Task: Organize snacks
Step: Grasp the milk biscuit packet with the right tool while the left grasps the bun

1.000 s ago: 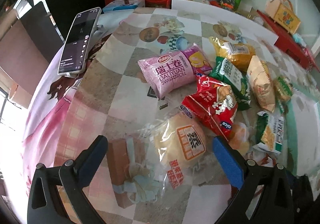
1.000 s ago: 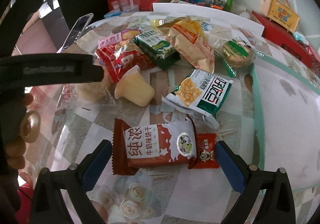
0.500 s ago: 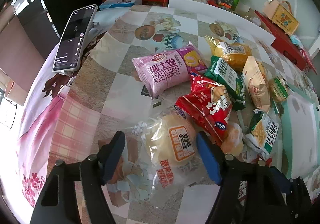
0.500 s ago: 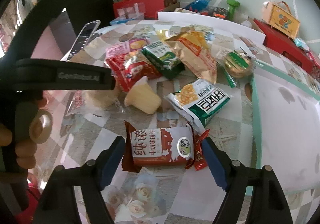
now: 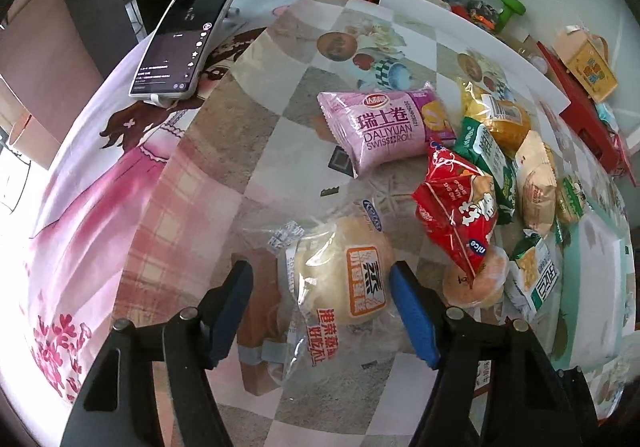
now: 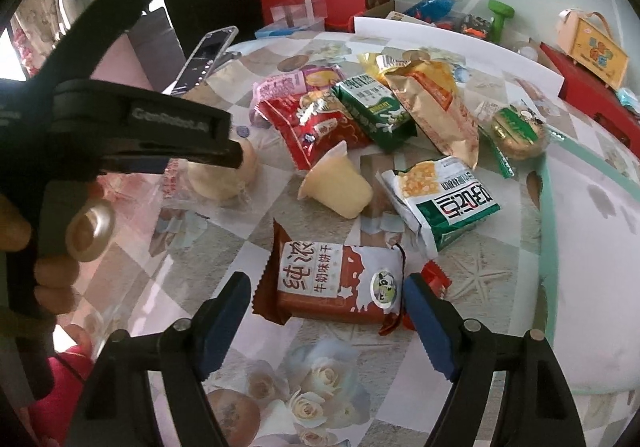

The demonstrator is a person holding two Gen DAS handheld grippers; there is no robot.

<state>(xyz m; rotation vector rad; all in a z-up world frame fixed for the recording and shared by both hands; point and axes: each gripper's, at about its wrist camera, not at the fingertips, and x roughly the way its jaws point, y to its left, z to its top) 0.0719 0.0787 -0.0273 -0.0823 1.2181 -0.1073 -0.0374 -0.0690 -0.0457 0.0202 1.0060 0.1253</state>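
Snacks lie scattered across the worktop, which carries a patterned cloth under a clear sheet; the left gripper has its jaws about half open and has just been closing them around a pale steamed bun in clear wrap; the right blue pad sits at the bun's edge, the left pad stands apart from it over loose wrap, so a firm grip cannot be told; the right gripper has also just been narrowing its jaws, which stand fairly wide either side of a brown-and-white milk biscuit pack; the right pad is just beside the pack's end, the left pad near but clear of it; a small red packet lies behind that right pad.

Close to the bun, a red snack bag leans over a jelly cup; beyond it lie a pink Swiss roll pack, a green biscuit pack, a yellow bag and a green-and-white corn snack pack; a phone rests tilted at the worktop's far left edge; in the right wrist view a person's hand grips the left gripper's handle.
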